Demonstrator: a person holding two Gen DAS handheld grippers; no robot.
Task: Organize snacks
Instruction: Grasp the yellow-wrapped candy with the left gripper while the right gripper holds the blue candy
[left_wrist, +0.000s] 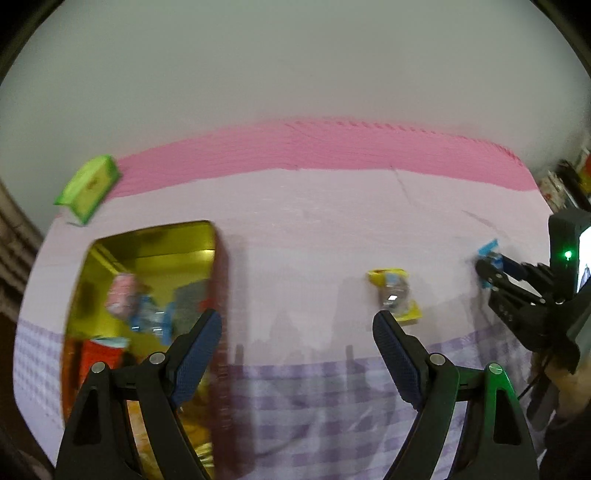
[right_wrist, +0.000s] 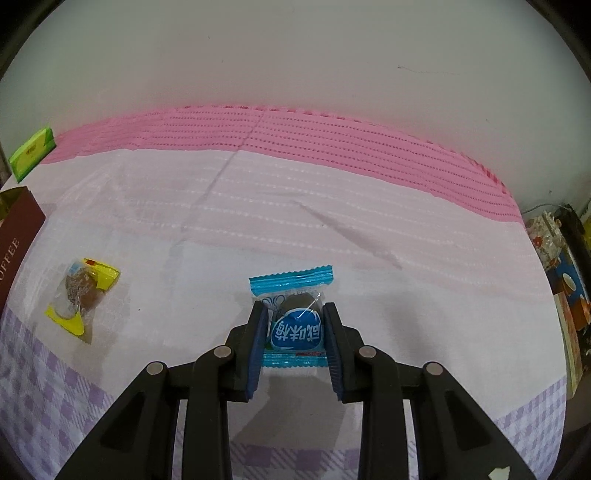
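My right gripper is shut on a blue snack packet with white writing, its pads pressing both sides of the packet just over the cloth. In the left wrist view that right gripper shows at the far right with the blue packet at its tips. A yellow-edged clear snack packet lies on the cloth between the two grippers. My left gripper stands open with nothing between its fingers, beside the open gold-lined tin, which holds several wrapped snacks.
The tin's brown outer wall carries lettering. A green box stands at the back left near the wall. The table wears a pink, white and lilac-checked cloth. Clutter lies past the right edge.
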